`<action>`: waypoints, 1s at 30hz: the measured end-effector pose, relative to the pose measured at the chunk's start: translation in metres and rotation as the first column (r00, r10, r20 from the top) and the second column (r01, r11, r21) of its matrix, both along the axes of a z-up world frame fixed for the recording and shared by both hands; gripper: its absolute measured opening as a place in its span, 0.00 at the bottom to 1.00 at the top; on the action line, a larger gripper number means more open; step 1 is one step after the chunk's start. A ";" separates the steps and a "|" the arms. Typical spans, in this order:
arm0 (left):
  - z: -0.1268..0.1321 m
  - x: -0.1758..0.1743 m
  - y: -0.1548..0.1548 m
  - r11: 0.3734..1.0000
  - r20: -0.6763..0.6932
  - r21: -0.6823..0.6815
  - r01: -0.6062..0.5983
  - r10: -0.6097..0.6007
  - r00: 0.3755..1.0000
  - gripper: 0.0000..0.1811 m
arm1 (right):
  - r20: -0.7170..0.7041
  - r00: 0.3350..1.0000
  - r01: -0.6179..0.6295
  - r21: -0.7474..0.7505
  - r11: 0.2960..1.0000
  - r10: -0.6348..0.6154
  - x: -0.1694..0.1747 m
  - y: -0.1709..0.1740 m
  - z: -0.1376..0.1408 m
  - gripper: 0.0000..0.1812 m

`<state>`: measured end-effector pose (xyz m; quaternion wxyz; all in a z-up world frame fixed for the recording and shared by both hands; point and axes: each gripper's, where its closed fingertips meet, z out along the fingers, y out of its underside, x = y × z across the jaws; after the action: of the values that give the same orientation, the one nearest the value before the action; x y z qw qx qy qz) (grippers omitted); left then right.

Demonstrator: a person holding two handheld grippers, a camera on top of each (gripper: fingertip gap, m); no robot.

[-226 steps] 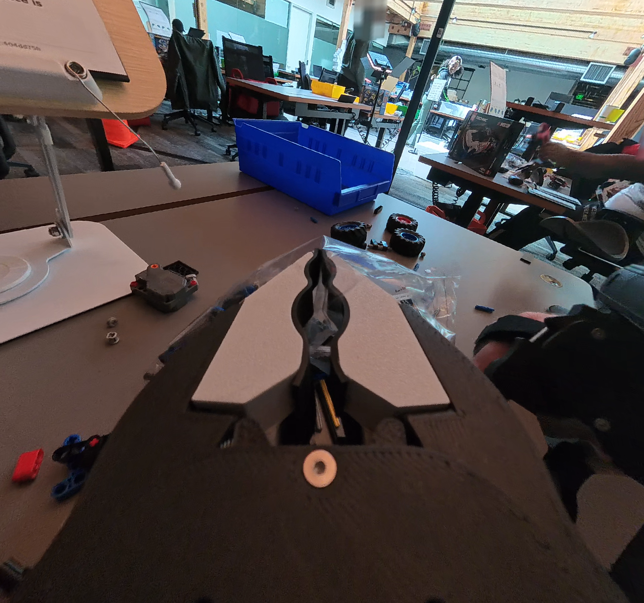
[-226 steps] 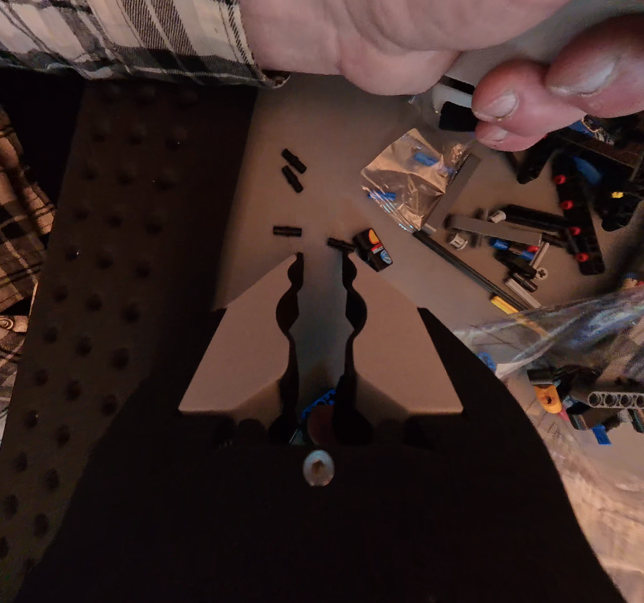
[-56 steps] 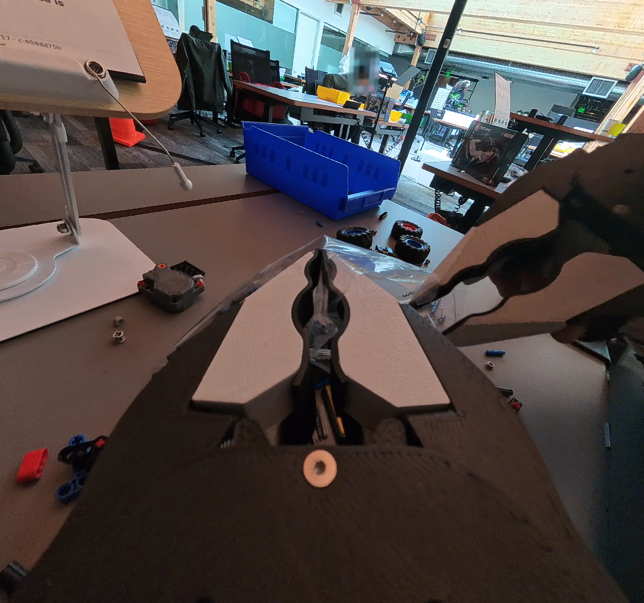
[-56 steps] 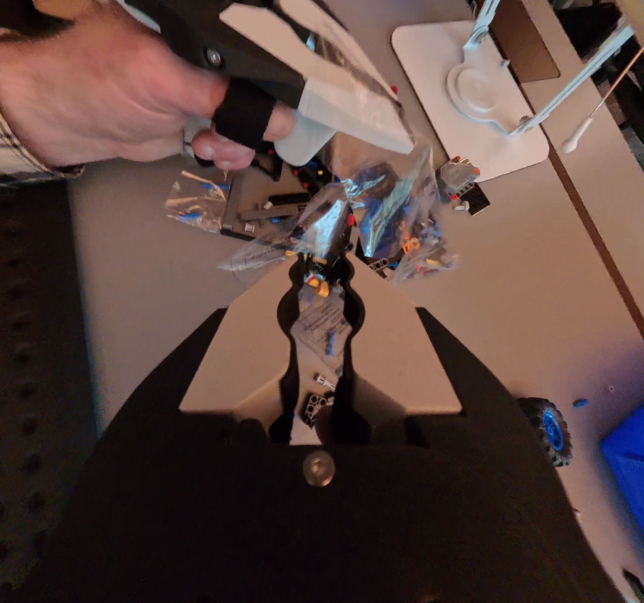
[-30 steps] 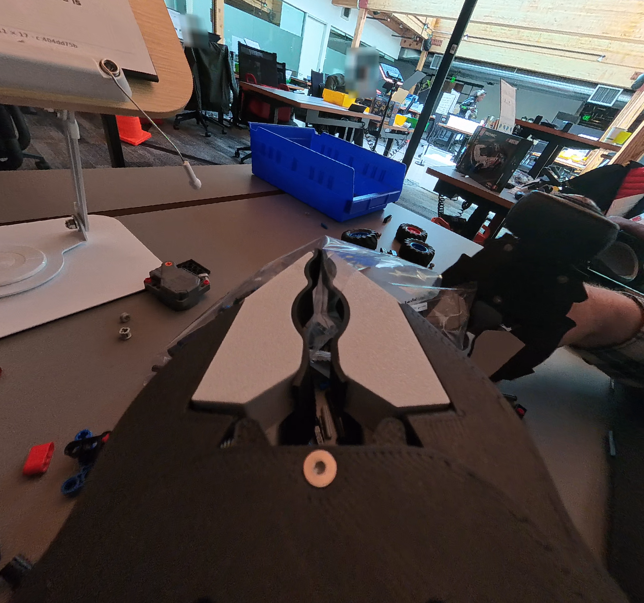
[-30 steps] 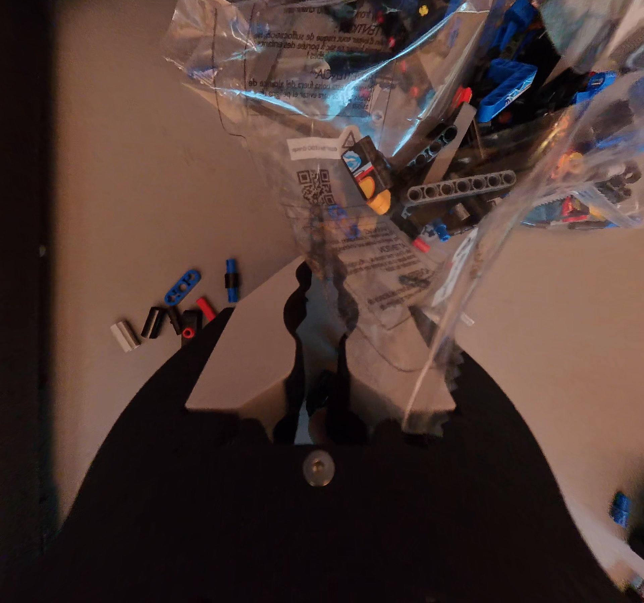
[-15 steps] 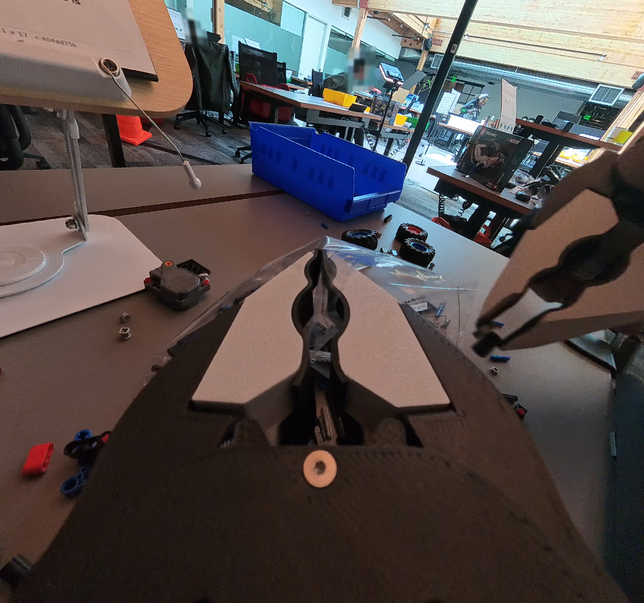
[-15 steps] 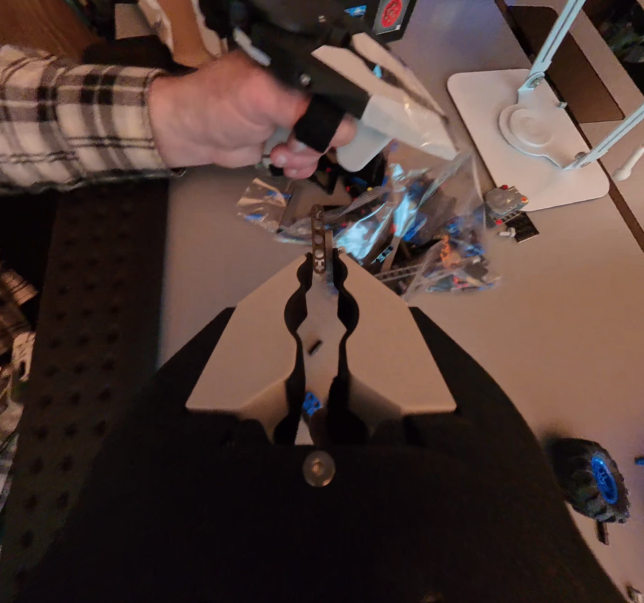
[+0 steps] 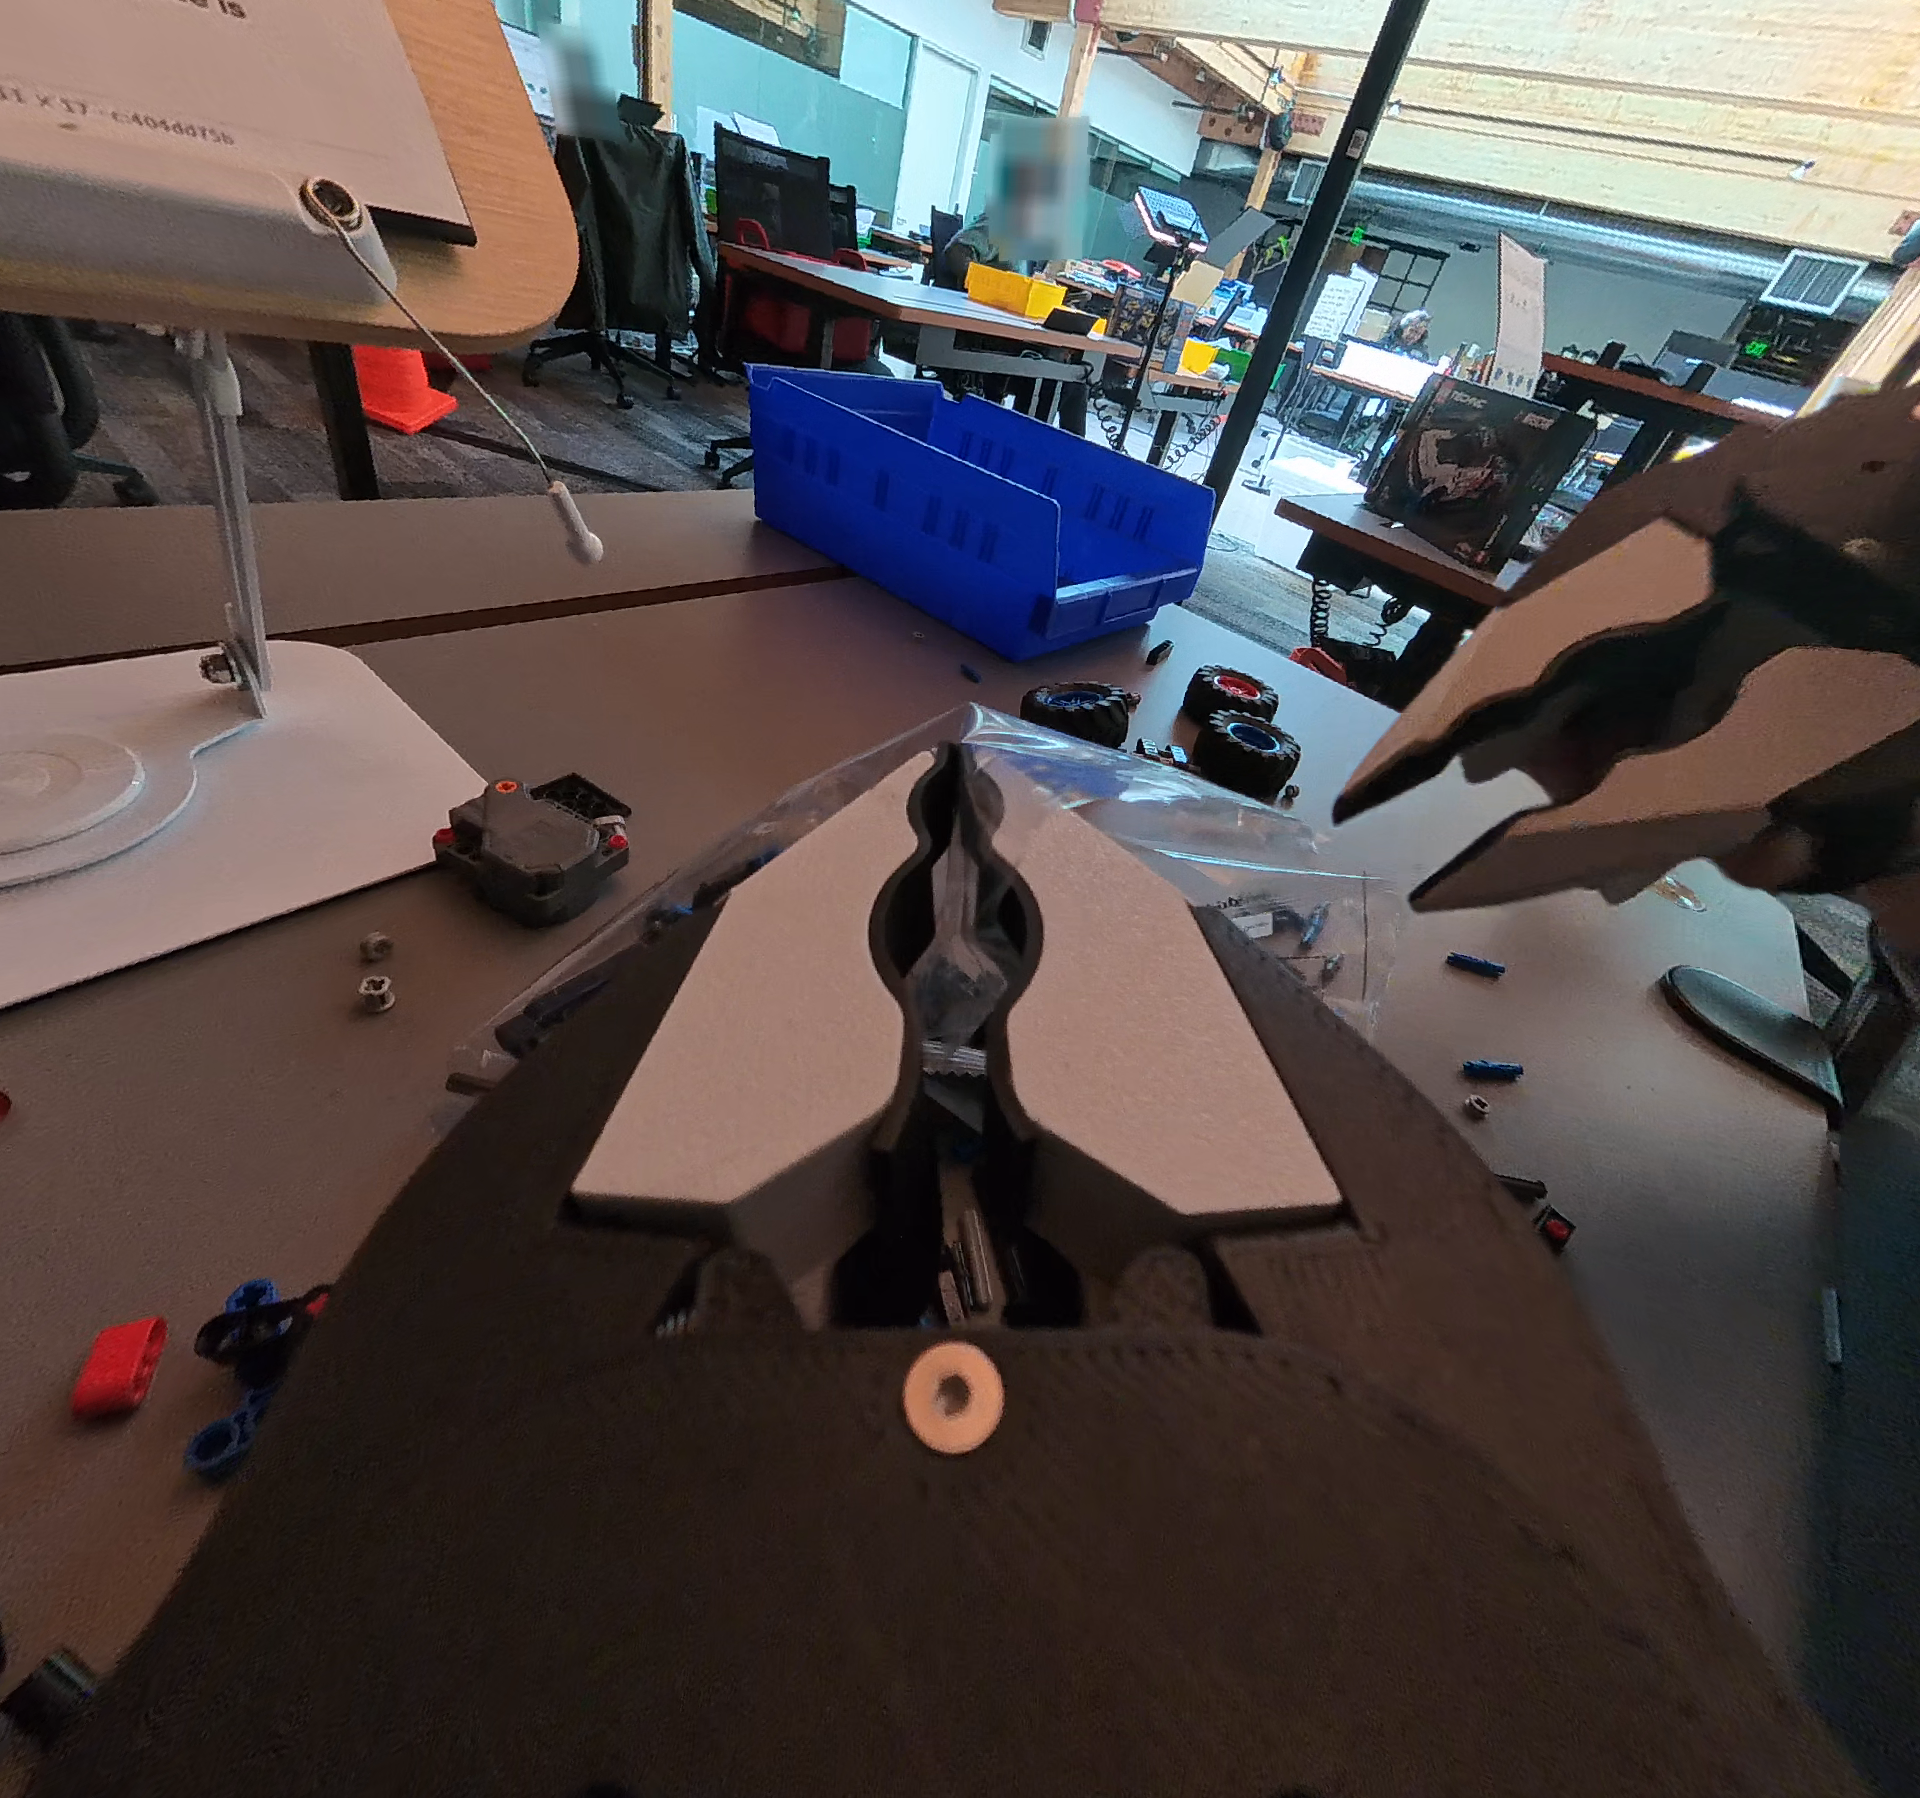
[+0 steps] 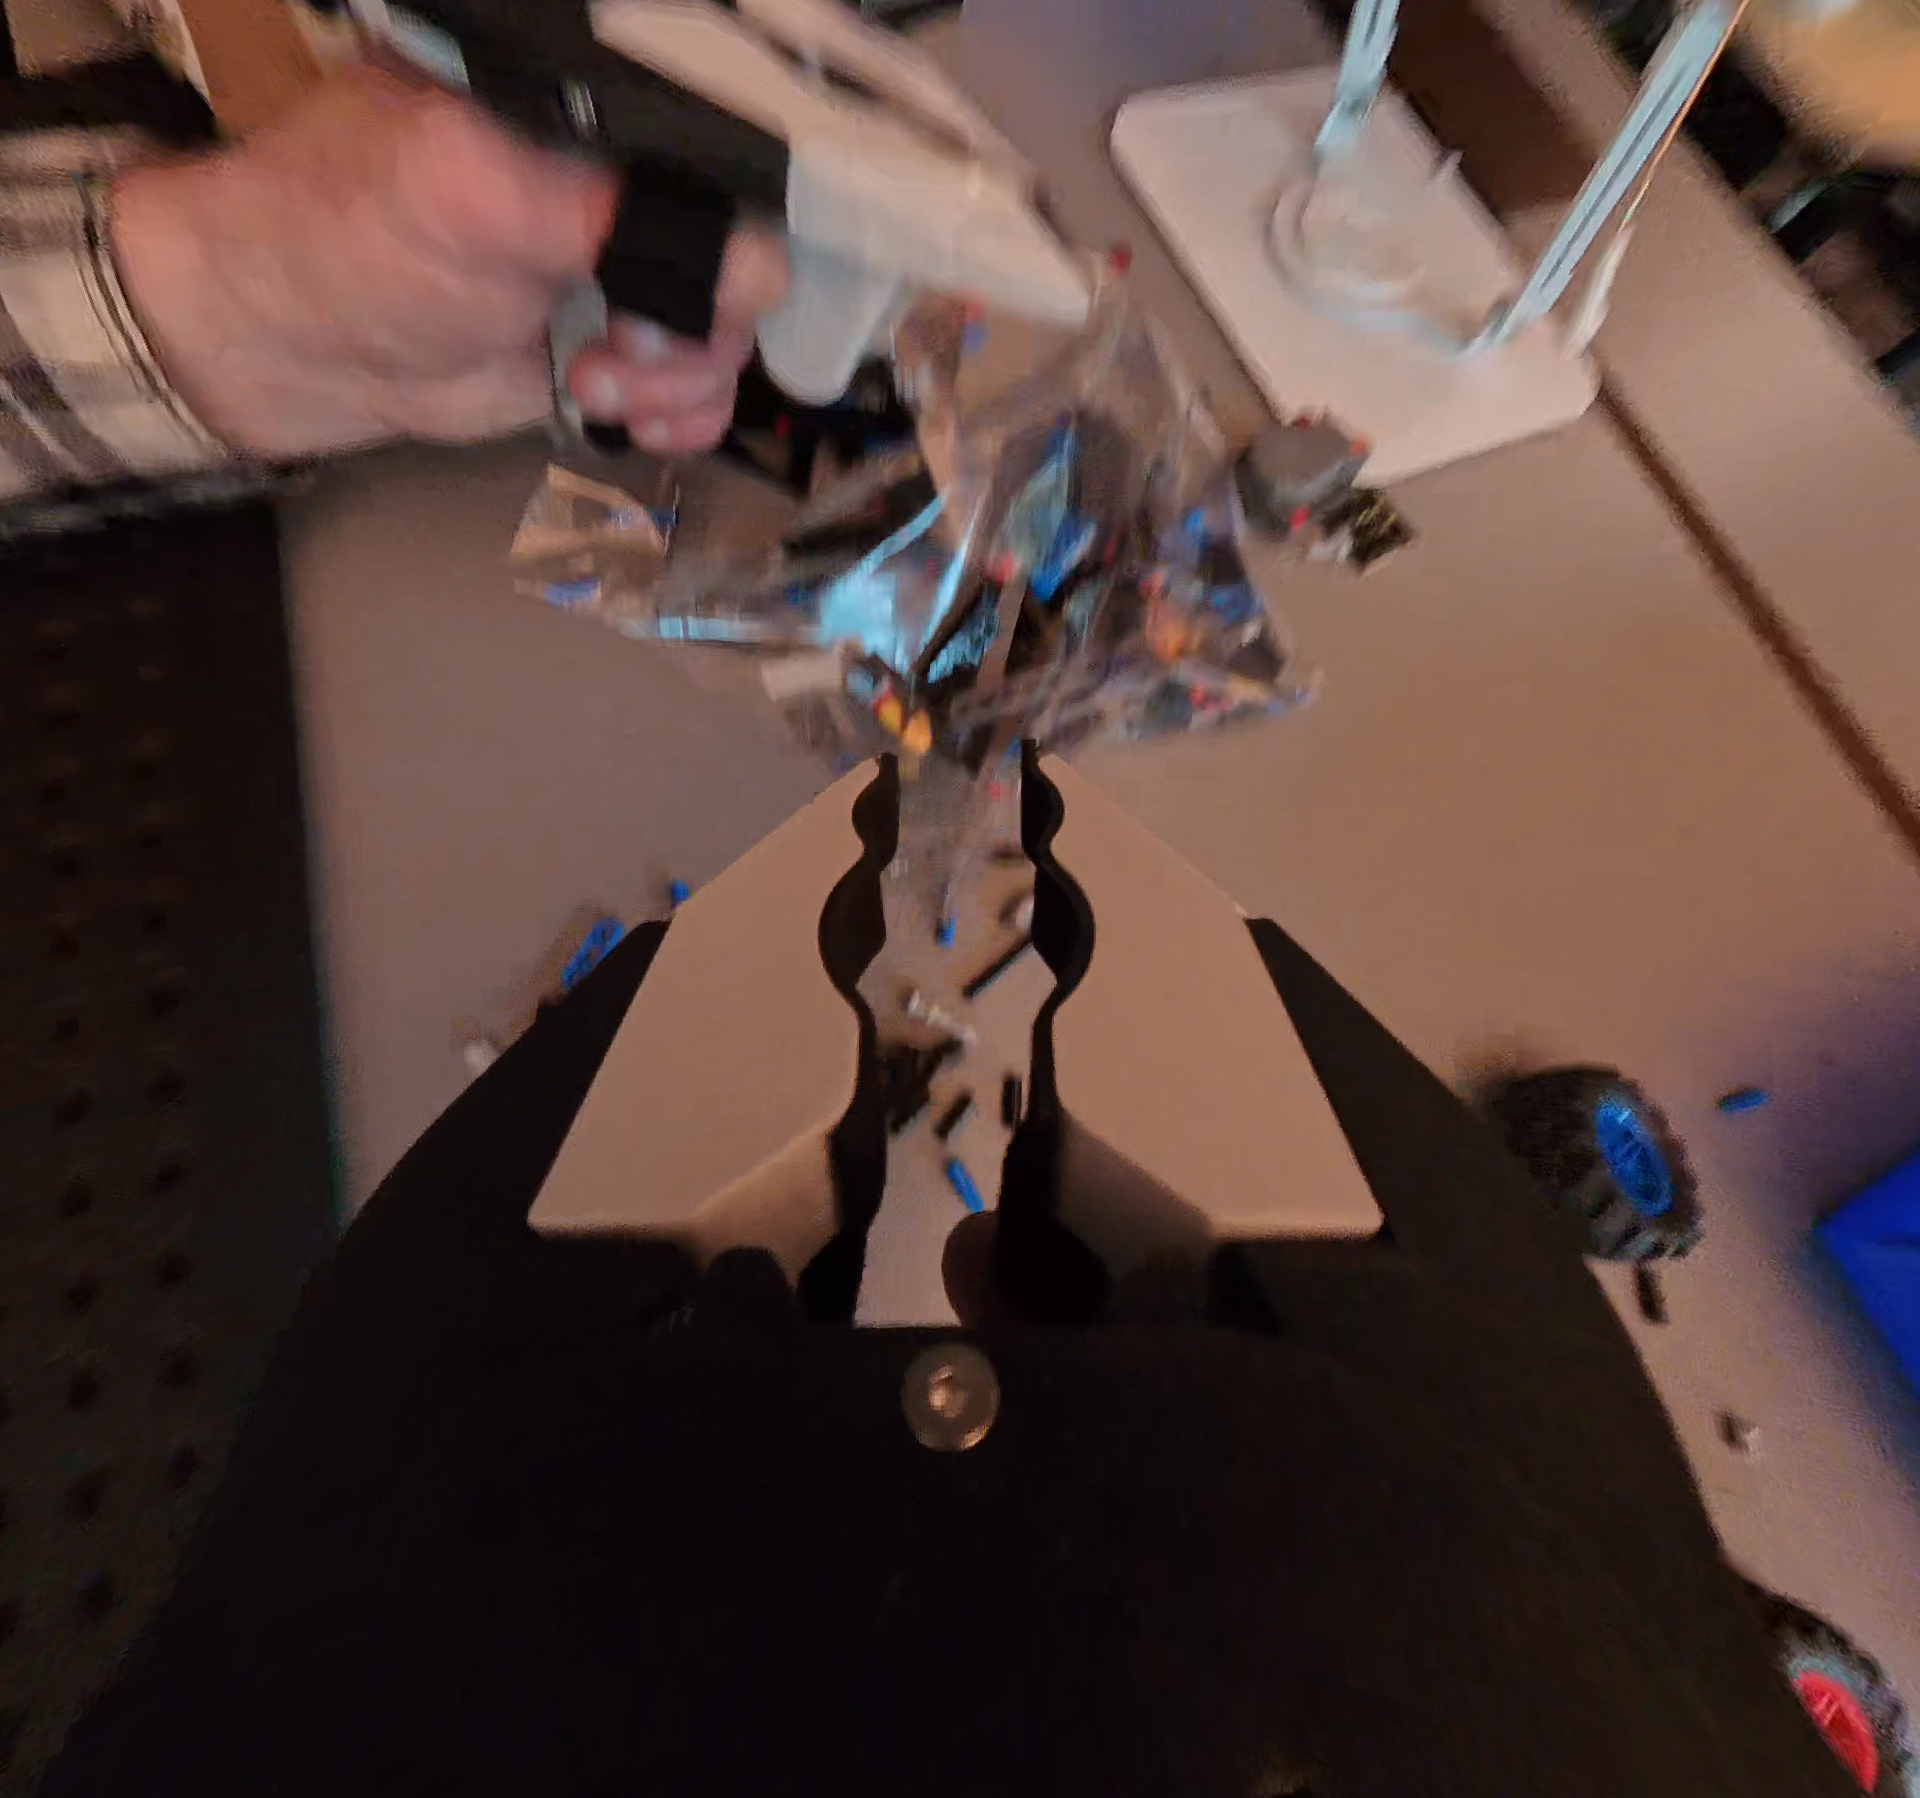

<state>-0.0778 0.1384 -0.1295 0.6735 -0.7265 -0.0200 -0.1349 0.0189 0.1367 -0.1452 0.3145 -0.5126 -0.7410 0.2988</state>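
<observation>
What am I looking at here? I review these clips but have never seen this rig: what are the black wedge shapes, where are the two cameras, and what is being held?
No robot here: a person holds a hand-held two-finger gripper in each hand, and each carries a camera looking along its own fingers.

In the left wrist view, the left gripper is shut on a clear plastic bag of small building pieces. The right gripper comes in from the right, open and empty.

The right wrist view is blurred. It looks down over the open right gripper at the bag hanging from the left gripper, gripped by the person's hand.

On the grey table: a blue bin, toy wheels, a grey motor block, a white stand base and scattered small pieces.
</observation>
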 end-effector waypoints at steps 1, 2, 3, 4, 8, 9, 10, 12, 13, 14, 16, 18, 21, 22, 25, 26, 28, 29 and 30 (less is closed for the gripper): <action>0.000 -0.001 0.000 1.000 0.000 0.000 -0.003 0.003 1.000 0.00 | 0.047 0.999 -0.001 -0.006 1.000 0.001 0.007 0.005 -0.012 0.13; 0.000 -0.001 -0.001 1.000 -0.001 0.000 -0.006 0.006 1.000 0.00 | 0.076 0.997 0.009 -0.001 1.000 -0.008 0.010 0.012 -0.022 0.14; -0.001 -0.001 -0.001 1.000 -0.001 -0.003 -0.006 0.006 1.000 0.00 | 0.083 0.997 0.006 -0.014 1.000 -0.005 0.011 0.015 -0.030 0.15; -0.002 -0.001 0.000 1.000 -0.003 -0.007 -0.007 0.007 1.000 0.00 | 0.092 0.996 0.002 -0.040 0.999 0.002 0.011 0.017 -0.039 0.17; -0.004 -0.005 0.000 1.000 -0.001 -0.012 -0.021 0.021 1.000 0.00 | -0.030 0.999 -0.029 -0.136 0.990 0.025 0.005 0.020 -0.035 0.18; -0.004 -0.006 0.000 1.000 0.005 -0.011 -0.025 0.025 1.000 0.00 | -0.101 0.994 -0.058 -0.206 0.977 0.037 0.005 0.017 -0.022 0.17; -0.003 -0.007 0.000 1.000 0.010 -0.010 -0.028 0.029 1.000 0.00 | -0.149 0.988 -0.066 -0.263 0.962 0.027 0.006 0.020 -0.012 0.18; -0.003 -0.008 0.000 0.999 0.010 -0.010 -0.032 0.032 0.999 0.00 | -0.140 0.990 -0.014 -0.324 0.946 -0.033 0.009 0.038 -0.013 0.18; -0.004 -0.008 0.000 0.999 0.008 -0.011 -0.034 0.034 0.999 0.00 | -0.116 0.992 0.015 -0.324 0.946 -0.056 0.011 0.046 -0.020 0.18; -0.004 -0.009 0.001 0.999 0.007 -0.011 -0.035 0.035 0.999 0.00 | -0.092 0.993 0.044 -0.314 0.948 -0.077 0.013 0.052 -0.027 0.18; -0.004 -0.010 0.001 0.999 0.009 -0.011 -0.039 0.039 0.999 0.00 | 0.016 0.997 0.071 -0.282 0.957 -0.069 0.014 0.051 -0.053 0.24; -0.003 -0.011 0.001 0.999 0.011 -0.010 -0.041 0.042 0.999 0.00 | 0.132 0.990 0.075 -0.217 0.973 -0.046 0.013 0.046 -0.084 0.27; -0.004 -0.010 0.000 0.999 0.011 -0.010 -0.041 0.041 0.999 0.00 | 0.203 0.979 0.047 -0.159 0.986 -0.014 0.005 0.034 -0.109 0.26; -0.004 -0.010 0.000 0.999 0.012 -0.011 -0.041 0.041 0.999 0.00 | 0.217 0.976 0.042 -0.147 0.988 -0.009 0.003 0.031 -0.114 0.26; -0.004 -0.010 0.000 0.999 0.014 -0.010 -0.040 0.040 0.999 0.00 | 0.215 0.976 0.045 -0.125 0.991 -0.017 -0.002 0.031 -0.115 0.18; -0.004 -0.010 0.000 0.999 0.014 -0.010 -0.039 0.039 0.999 0.00 | 0.213 0.977 0.038 -0.125 0.991 -0.011 -0.003 0.030 -0.115 0.15; -0.004 -0.010 0.001 0.999 0.014 -0.010 -0.036 0.036 0.999 0.00 | 0.201 0.979 0.019 -0.140 0.990 0.010 -0.004 0.025 -0.115 0.08; -0.004 -0.009 0.001 0.999 0.014 -0.010 -0.035 0.035 0.999 0.00 | 0.198 0.980 0.006 -0.141 0.990 0.022 -0.005 0.022 -0.115 0.05; -0.003 -0.009 0.001 0.999 0.015 -0.009 -0.035 0.035 0.999 0.00 | 0.197 0.980 -0.003 -0.136 0.991 0.030 -0.005 0.020 -0.115 0.03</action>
<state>-0.0871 0.1390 -0.1329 0.6723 -0.7280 -0.0384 -0.1286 0.0134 0.1572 -0.2598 0.2010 -0.5535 -0.7511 0.2982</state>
